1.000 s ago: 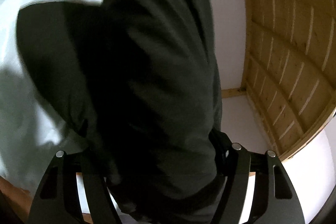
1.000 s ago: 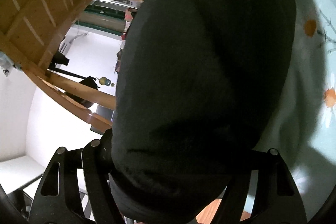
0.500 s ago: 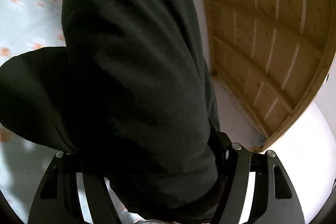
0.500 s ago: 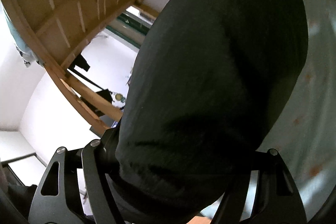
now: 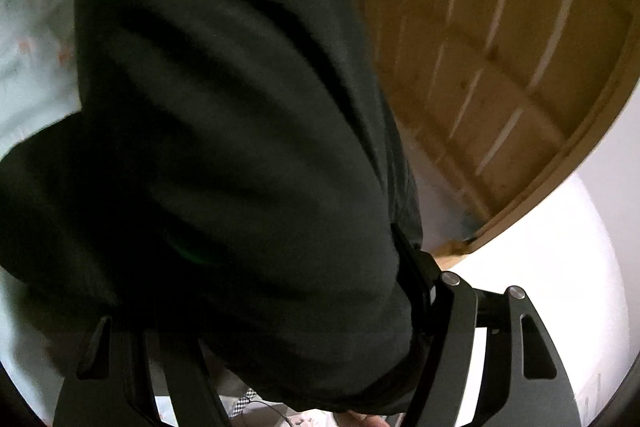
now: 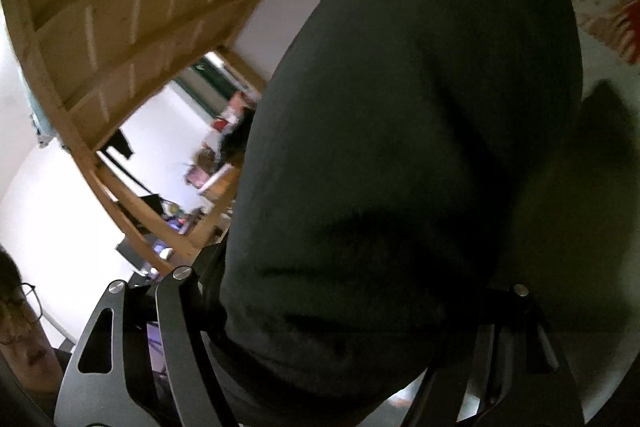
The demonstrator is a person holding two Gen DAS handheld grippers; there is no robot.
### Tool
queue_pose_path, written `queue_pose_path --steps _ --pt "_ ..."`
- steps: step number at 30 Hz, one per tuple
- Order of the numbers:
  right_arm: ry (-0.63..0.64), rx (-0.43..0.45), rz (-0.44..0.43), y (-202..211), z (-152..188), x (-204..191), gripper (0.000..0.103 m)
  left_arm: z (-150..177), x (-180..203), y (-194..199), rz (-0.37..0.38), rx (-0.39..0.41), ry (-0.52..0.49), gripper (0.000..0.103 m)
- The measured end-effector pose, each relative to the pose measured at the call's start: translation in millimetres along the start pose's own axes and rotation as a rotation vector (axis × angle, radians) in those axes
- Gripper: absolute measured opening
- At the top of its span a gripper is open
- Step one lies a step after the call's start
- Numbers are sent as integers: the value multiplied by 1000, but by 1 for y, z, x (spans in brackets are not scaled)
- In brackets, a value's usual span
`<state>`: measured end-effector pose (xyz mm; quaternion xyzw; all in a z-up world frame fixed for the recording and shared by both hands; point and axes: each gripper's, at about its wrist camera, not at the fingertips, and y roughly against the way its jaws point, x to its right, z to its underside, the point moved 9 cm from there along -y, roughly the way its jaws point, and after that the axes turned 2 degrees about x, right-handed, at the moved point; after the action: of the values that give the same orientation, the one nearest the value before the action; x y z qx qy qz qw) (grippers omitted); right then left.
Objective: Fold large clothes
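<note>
Between my left tongs (image 5: 304,339) bunches the dark garment (image 5: 224,131), pinched and draped over them; my right tongs (image 6: 332,339) likewise clamp its cloth, above the floral bedsheet (image 5: 36,59).

The dark green garment (image 5: 224,131) hangs bunched in thick folds, lifted clear of the floral bedsheet (image 5: 36,39) beside it. In the right wrist view the dark green garment (image 6: 400,155) drapes as a rounded mass.
</note>
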<state>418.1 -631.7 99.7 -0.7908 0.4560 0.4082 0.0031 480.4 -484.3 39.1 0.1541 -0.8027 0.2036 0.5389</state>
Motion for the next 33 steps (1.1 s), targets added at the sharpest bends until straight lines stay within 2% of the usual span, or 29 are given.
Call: queue_pose_path --steps 3,4,5,7,10,12,14,16,18,19,22,24,25,27,28,29,31,32,33 --pt "-57 -87 -16 24 -6 67 71 31 -15 -45 -58 13 -10 68" --pt "-93 -122 -26 25 -4 94 74 43 -23 -57 -85 22 -17 68" --pt "-158 -156 -22 22 1 121 83 59 -35 -71 -132 22 -22 68" --pt "-272 -191 29 20 8 181 96 83 -59 -95 -206 -2 -26 77" --pt "-281 -143 -30 31 9 193 97 86 -60 -110 -210 2 -49 86" --pt "-199 -114 31 46 7 189 99 84 -55 -114 -222 -10 -62 89" --pt "-91 -115 180 61 1 181 99 85 -53 -117 -223 -26 -70 89" --pt "73 -107 356 71 -7 159 99 85 -50 -117 -219 -27 -67 89" --pt "152 -102 488 76 -12 149 99 83 -50 -115 -221 -19 -36 89" --pt "220 -78 599 78 -20 140 99 82 -49 -116 -229 -23 -30 89" --pt "390 48 825 88 -53 93 99 82 -43 -124 -249 -61 -32 89" --pt "446 167 891 89 -75 66 99 83 -37 -129 -270 -86 -34 89" --pt "432 136 915 70 -77 61 99 84 -35 -130 -280 -102 -21 89" --pt "386 -13 967 34 -76 88 99 85 -31 -126 -289 -152 28 89" --pt "369 -98 1028 14 -69 112 99 87 -29 -119 -295 -188 62 89" --pt "360 -135 1052 -2 -64 121 100 88 -27 -109 -313 -217 87 89" --pt "362 -138 1059 -6 -56 142 100 86 -17 -78 -339 -248 105 89" --pt "360 -139 1079 -4 -53 146 100 82 -7 -59 -342 -253 71 89" --pt "370 -144 1098 -5 -52 145 100 72 5 -43 -356 -234 -3 96"
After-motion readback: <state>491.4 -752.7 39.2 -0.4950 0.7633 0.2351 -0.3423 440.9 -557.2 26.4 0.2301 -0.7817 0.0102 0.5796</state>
